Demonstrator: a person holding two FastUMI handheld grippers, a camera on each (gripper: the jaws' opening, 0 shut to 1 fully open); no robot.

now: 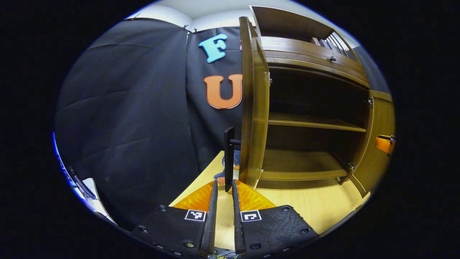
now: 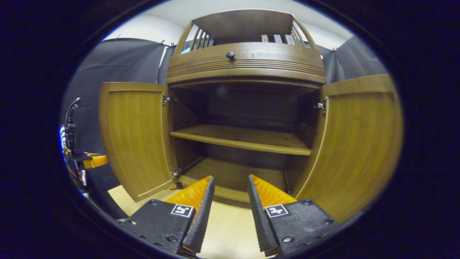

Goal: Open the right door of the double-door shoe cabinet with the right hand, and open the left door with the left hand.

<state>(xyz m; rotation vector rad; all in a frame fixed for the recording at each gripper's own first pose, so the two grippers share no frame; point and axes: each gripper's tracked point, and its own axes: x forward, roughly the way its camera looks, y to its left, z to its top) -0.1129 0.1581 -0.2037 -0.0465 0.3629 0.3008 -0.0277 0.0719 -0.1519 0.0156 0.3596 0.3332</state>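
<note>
You are working in a recording booth dressed up as a home corner, not a lived-in room. Black cloth (image 1: 136,108) hangs as the walls to the left and behind, clipped along its top edge under a plain white wall (image 2: 143,27). A wooden shoe cabinet (image 2: 246,61) with shelves (image 2: 244,138) and a railed top stands on a pale wood-look floor (image 1: 316,208): the one household furnishing here.
</note>
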